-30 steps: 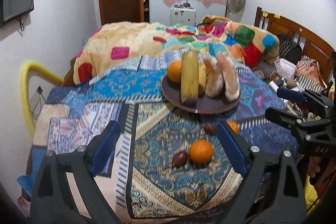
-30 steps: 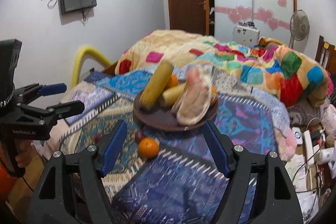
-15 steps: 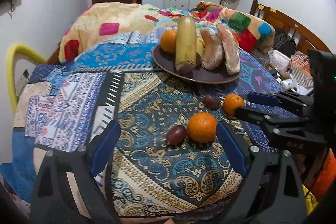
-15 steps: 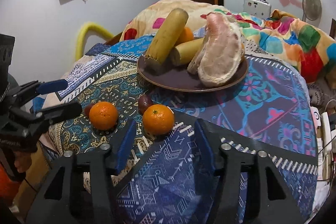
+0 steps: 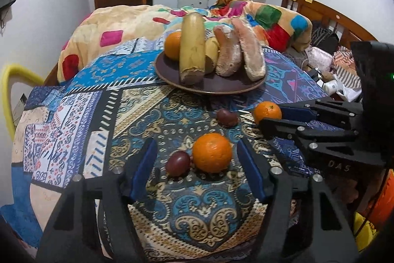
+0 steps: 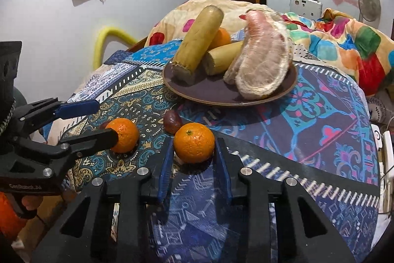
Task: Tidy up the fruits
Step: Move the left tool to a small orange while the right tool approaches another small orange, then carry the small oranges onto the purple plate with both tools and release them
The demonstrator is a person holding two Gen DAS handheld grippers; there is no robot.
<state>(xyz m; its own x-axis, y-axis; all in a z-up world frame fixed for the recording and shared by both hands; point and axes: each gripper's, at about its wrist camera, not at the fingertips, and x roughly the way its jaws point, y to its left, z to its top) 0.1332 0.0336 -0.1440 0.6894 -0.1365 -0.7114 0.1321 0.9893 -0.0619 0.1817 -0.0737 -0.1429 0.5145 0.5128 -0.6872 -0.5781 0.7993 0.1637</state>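
Note:
A brown plate (image 5: 211,86) (image 6: 221,95) on the patterned cloth holds sugarcane pieces (image 5: 192,48), pomelo wedges (image 6: 261,65) and an orange (image 5: 172,44). Two oranges and two dark red fruits lie loose in front of it. My left gripper (image 5: 197,159) is open around one orange (image 5: 212,152) and a dark fruit (image 5: 177,163). My right gripper (image 6: 194,154) has its jaws close on either side of the other orange (image 6: 194,142), which rests on the cloth. The second dark fruit (image 6: 172,120) lies just behind it. Each gripper shows in the other's view.
The round table's cloth (image 5: 81,120) drops off at the near edge. A bed with a colourful quilt (image 5: 268,16) lies behind the table. A yellow chair back (image 5: 9,88) stands at the left. Cables and clutter (image 6: 384,144) lie at the right.
Both grippers moved forward and down to the loose fruits. The right jaws narrowed around its orange. The left jaws now flank the other orange and a dark fruit.

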